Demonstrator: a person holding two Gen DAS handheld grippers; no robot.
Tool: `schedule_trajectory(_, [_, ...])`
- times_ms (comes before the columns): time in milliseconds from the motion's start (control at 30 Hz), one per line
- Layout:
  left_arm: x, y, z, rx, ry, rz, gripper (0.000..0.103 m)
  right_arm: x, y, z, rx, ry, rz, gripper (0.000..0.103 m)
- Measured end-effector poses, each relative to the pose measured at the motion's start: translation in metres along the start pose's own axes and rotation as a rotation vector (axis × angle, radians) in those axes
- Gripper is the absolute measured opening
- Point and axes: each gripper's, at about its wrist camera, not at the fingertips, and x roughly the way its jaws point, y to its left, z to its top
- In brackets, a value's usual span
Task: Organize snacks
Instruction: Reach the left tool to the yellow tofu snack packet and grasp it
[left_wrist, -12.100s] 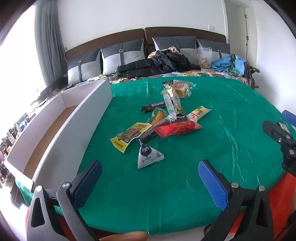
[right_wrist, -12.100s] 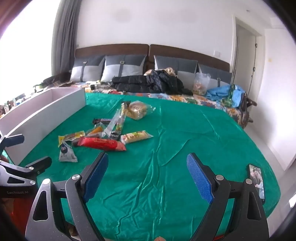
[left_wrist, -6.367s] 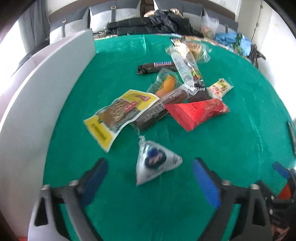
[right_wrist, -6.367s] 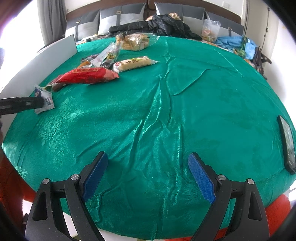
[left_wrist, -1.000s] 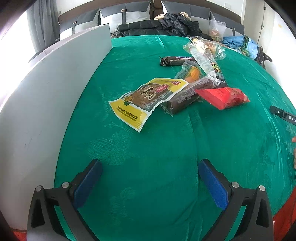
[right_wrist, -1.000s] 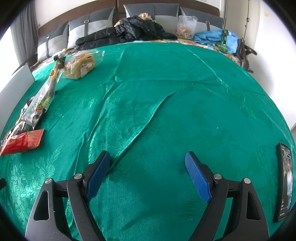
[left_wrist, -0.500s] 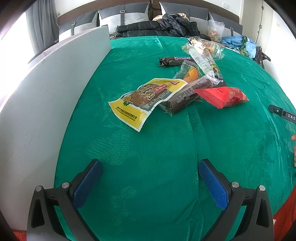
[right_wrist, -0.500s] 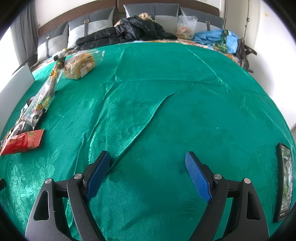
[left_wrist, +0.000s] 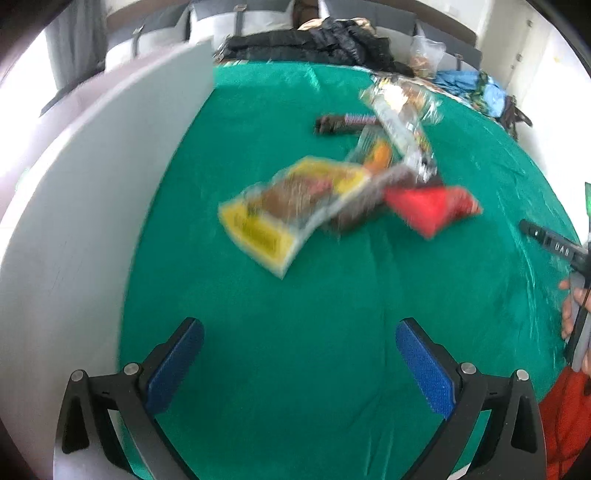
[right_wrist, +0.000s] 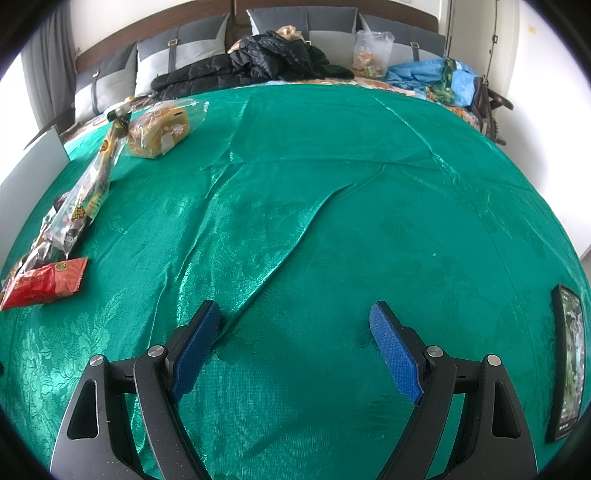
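Snack pile mid-cloth, all flat. Yellow packet (left_wrist: 291, 206) nearest, brown bar (left_wrist: 365, 199) tucked under its edge, red pack (left_wrist: 432, 208) to right. Orange pouch (left_wrist: 376, 155), dark bar (left_wrist: 343, 123) behind. Long clear sleeve (right_wrist: 88, 192) leads to bread bag (right_wrist: 160, 129), probably buns, blurry.

Blurred snack packets (left_wrist: 332, 192) — green cloth (left_wrist: 295, 314)

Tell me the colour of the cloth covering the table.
Green, with a faint floral weave; the cloth shows best in the right wrist view.
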Motion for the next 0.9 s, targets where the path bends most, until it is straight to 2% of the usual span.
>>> schedule_trajectory(67, [-0.001, -0.002, 0.02, 0.054, 0.009, 0.02, 0.102, 0.0, 0.0, 0.0, 0.0, 0.0, 0.0, 0.085])
schedule_trajectory(133, [0.004, -0.001, 0.043, 0.086, 0.057, 0.02, 0.102, 0.0, 0.0, 0.0, 0.0, 0.0, 0.001, 0.086])
schedule_trajectory(300, [0.009, 0.007, 0.086, 0.074, 0.044, 0.077, 0.102, 0.0, 0.0, 0.0, 0.0, 0.0, 0.0, 0.086])
schedule_trajectory(400, [0.01, -0.006, 0.097, 0.111, 0.028, 0.085, 0.102, 0.0, 0.0, 0.0, 0.0, 0.0, 0.0, 0.086])
schedule_trajectory(567, [0.038, -0.044, 0.106, 0.273, 0.071, 0.179, 0.102, 0.0, 0.001, 0.0, 0.0, 0.0, 0.001, 0.086])
schedule_trajectory(733, [0.051, -0.081, 0.102, 0.333, 0.094, 0.122, 0.102, 0.0, 0.001, 0.0, 0.0, 0.0, 0.001, 0.086])
schedule_trajectory(900, [0.044, -0.106, 0.098, 0.372, 0.088, 0.048, 0.102, 0.0, 0.001, 0.001, 0.0, 0.0, 0.001, 0.086])
